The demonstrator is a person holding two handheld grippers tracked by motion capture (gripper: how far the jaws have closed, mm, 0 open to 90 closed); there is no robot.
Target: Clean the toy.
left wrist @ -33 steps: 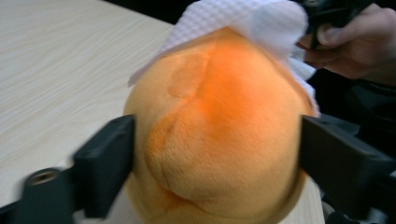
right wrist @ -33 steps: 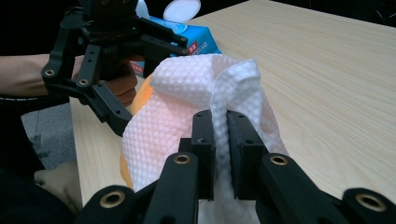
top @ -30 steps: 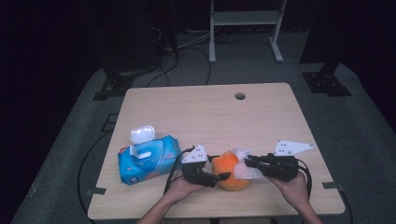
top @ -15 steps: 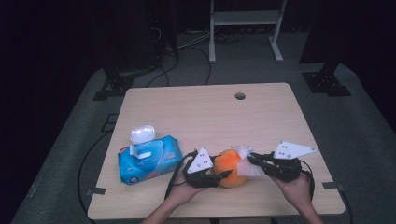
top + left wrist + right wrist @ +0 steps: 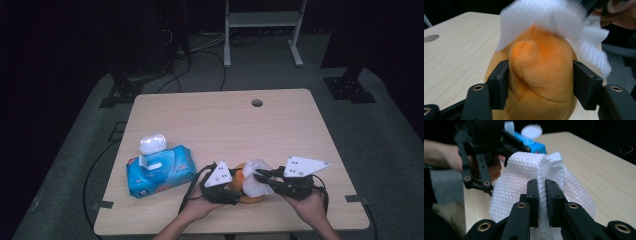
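Toy (image 5: pixel 539 72), orange plush, wipe-draped (image 5: pixel 564 22)

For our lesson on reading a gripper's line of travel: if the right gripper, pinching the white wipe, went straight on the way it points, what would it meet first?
Probably the orange plush toy under the white wipe, with the left gripper clamping it just beyond; depth is hard to judge.

Looks like a lab or recording studio setup, not a home. A plain light-wood table (image 5: pixel 225 130) with a cable hole (image 5: pixel 257 103) is set on grey carpet (image 5: pixel 390 150), and everything around it is kept dark. Black cables (image 5: pixel 200 55) are seen trailing across the floor at the upper middle of the frame, black stand feet (image 5: pixel 350 89) are parked at the upper right, and a white metal frame (image 5: pixel 262 22) is stood at top centre.
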